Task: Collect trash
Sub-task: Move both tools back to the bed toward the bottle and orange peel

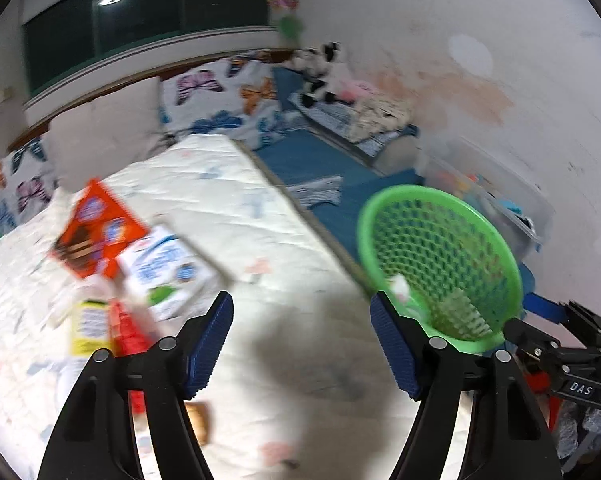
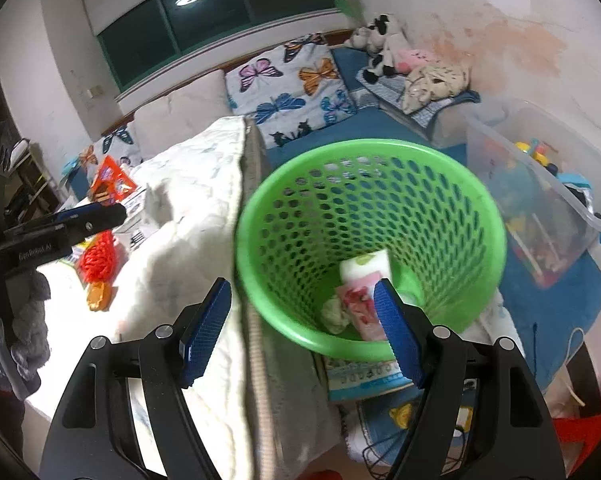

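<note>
Right wrist: right gripper [image 2: 302, 300] fingers apart, empty, green basket [image 2: 256, 216] beside quilt [image 2: 196, 184].

Both wrist views downward, sharing green basket [image 1: 440, 264].

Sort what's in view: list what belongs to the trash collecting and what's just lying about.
Belongs to the job:
green perforated plastic basket, with a white-and-pink packet and a crumpled wad inside
orange cardboard box
white-and-blue carton
yellow-labelled packet
red plastic mesh

Just lying about:
butterfly-print pillow
black-and-white plush toy
clear plastic storage bin of toys
</note>
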{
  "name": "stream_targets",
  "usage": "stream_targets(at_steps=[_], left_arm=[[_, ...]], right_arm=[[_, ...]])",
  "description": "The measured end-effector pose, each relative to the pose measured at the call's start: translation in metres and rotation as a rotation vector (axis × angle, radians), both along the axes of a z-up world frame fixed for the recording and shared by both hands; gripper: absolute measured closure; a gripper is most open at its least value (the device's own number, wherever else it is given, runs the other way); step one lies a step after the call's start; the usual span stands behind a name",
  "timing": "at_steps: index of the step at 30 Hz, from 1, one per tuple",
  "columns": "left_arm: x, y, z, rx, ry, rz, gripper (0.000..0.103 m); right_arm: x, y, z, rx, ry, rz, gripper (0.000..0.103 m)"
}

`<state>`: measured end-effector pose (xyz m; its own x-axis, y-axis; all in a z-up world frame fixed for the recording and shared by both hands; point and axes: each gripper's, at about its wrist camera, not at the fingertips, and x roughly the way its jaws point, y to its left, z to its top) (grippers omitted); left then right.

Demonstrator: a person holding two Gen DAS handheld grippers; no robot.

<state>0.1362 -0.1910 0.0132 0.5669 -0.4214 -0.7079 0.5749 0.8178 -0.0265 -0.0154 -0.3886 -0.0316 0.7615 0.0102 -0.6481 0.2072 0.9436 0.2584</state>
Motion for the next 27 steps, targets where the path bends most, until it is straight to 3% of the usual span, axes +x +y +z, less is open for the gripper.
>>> stream_targets(at_steps=[13, 27], left_arm=[[0.044, 0.121, 0.006, -0.043, 0.032, 0.243, 0.034], [0.058, 0.186, -0.004, -0.076, 0.081, 0.333, 0.034]], right_arm=[[0.032, 0.074, 0.003, -0.001, 0.009, 0.177, 0.029], [0.079, 0.188, -0.010, -0.017, 0.056, 0.416, 0.029]])
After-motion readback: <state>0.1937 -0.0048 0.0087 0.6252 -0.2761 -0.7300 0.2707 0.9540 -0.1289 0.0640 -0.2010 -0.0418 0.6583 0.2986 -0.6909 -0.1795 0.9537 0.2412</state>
